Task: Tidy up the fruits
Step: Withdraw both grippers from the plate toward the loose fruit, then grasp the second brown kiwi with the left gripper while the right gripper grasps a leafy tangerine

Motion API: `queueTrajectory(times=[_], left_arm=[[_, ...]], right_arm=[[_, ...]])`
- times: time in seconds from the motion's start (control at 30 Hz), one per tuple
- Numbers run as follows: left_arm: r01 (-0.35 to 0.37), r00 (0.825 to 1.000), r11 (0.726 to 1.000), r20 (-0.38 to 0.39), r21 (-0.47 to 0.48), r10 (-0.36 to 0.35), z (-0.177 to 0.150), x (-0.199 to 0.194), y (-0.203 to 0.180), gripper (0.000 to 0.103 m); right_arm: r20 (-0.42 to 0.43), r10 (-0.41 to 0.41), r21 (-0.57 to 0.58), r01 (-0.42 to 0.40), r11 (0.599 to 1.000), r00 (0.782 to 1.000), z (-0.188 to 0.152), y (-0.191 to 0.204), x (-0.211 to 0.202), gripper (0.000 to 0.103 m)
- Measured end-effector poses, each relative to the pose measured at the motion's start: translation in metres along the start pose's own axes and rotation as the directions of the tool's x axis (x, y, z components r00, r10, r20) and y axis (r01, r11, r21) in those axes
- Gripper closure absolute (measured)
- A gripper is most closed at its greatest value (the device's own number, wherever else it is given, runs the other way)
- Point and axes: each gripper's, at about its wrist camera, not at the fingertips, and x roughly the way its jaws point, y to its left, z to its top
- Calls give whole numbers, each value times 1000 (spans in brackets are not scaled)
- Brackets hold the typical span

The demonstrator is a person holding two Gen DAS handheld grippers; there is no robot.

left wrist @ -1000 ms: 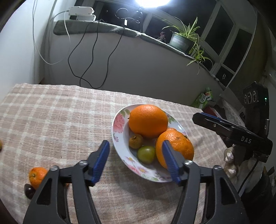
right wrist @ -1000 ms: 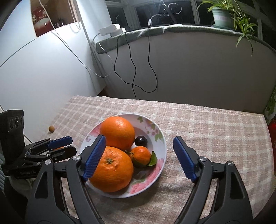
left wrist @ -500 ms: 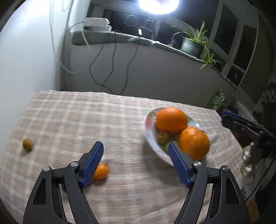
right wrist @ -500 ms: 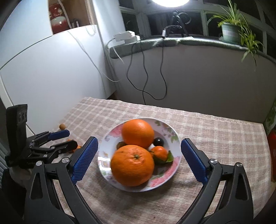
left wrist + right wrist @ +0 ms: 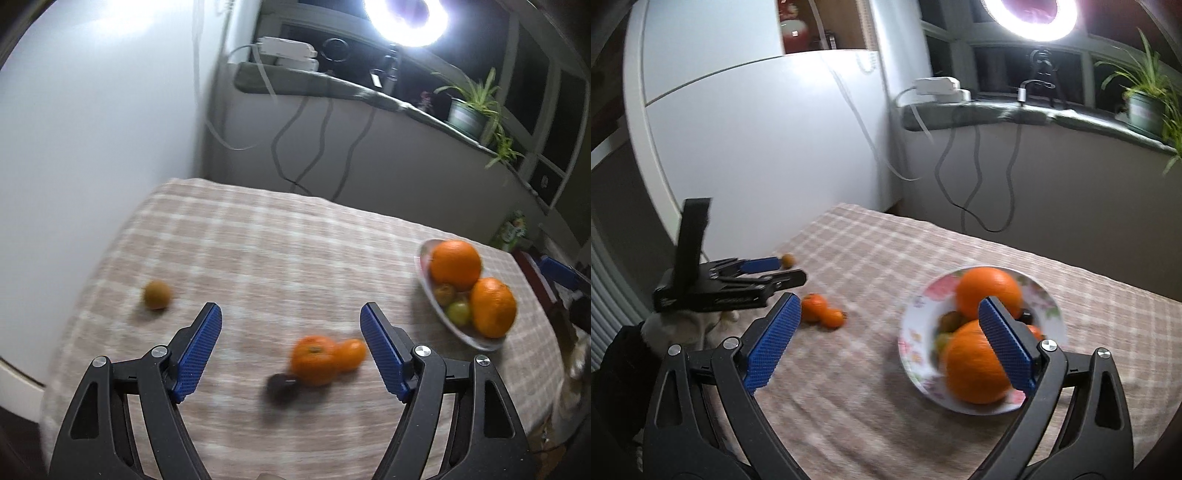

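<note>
Our left gripper (image 5: 291, 334) hangs spread and empty above two small oranges (image 5: 325, 358) and a dark fruit (image 5: 279, 384) on the checked bench (image 5: 280, 258). Our right gripper (image 5: 888, 334) is spread wide, empty, beside the plate (image 5: 912, 347) of oranges (image 5: 988, 291). A small brown fruit (image 5: 157, 294) lies apart.

Two tangerines (image 5: 314, 360) touching on cloth, plate (image 5: 916, 354) holding oranges

- Bare checked bench (image 5: 280, 236) lies open between the plate (image 5: 916, 347) and the tangerines (image 5: 314, 360).
- A small brown fruit (image 5: 157, 294) sits alone near the wall-side edge.
- White wall (image 5: 92, 147) closes that side.
</note>
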Motion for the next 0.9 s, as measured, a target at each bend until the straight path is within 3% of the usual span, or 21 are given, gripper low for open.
queueTrajectory(times=[0.3, 0.67, 0.9], left_arm=[[-53, 998, 996, 23, -71, 55, -1, -1, 45, 27], [-78, 997, 994, 9, -74, 79, -4, 15, 65, 43], [-81, 997, 993, -6, -89, 80, -1, 28, 79, 48]], right_arm=[[-58, 47, -116, -53, 992, 997, -14, 53, 38, 6], [-176, 60, -202, -96, 975, 983, -20, 85, 103, 38], [-222, 59, -192, -103, 976, 973, -21, 83, 135, 43]])
